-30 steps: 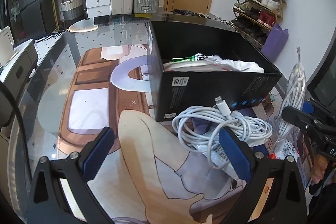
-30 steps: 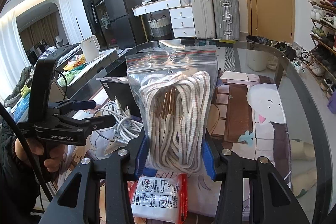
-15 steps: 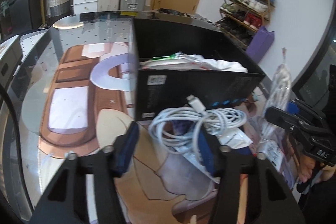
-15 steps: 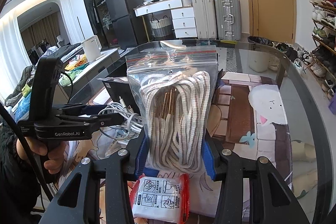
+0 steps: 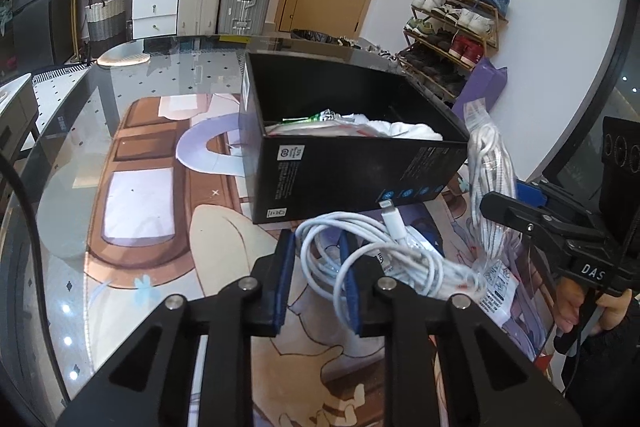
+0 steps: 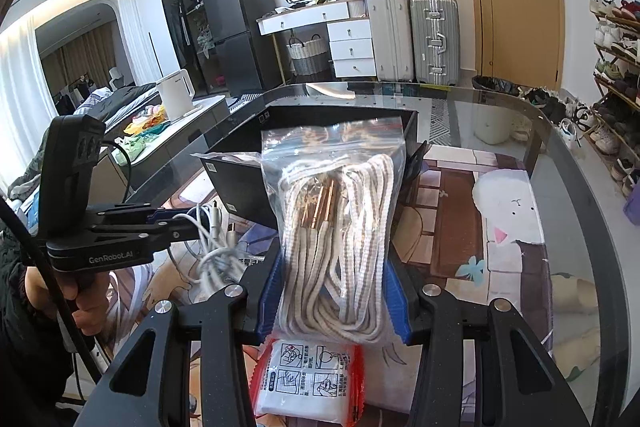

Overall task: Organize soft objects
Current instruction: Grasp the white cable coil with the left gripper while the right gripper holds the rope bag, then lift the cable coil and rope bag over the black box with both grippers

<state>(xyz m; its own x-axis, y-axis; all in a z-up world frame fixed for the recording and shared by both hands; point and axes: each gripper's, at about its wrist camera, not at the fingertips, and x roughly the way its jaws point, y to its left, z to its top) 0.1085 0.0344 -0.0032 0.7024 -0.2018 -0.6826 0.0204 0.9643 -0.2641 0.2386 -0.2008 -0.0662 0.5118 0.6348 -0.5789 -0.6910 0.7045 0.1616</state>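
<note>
A coil of white charging cable (image 5: 384,259) lies on the mat in front of an open black box (image 5: 360,171). My left gripper (image 5: 316,259) is closing; cable loops run between its blue pads (image 5: 284,279), which press on them. In the right wrist view the coil (image 6: 216,251) hangs at the left gripper's tip (image 6: 188,221). My right gripper (image 6: 336,291) is shut on a clear zip bag of striped white cord (image 6: 336,207), held upright in front of the box (image 6: 240,187). The bag (image 5: 488,163) also shows beside the box's right corner.
The box holds white cloth (image 5: 408,129) and a green packet (image 5: 304,118). A white packet with red edges (image 6: 308,375) lies under the right gripper. The printed mat (image 5: 140,211) covers a glass table (image 6: 568,147) with a curved edge. A shoe rack (image 5: 452,27) stands beyond it.
The left gripper's jaws went from wide open to nearly together around the cable loops, and it moved in over the coil. The right gripper and its bag stayed still.
</note>
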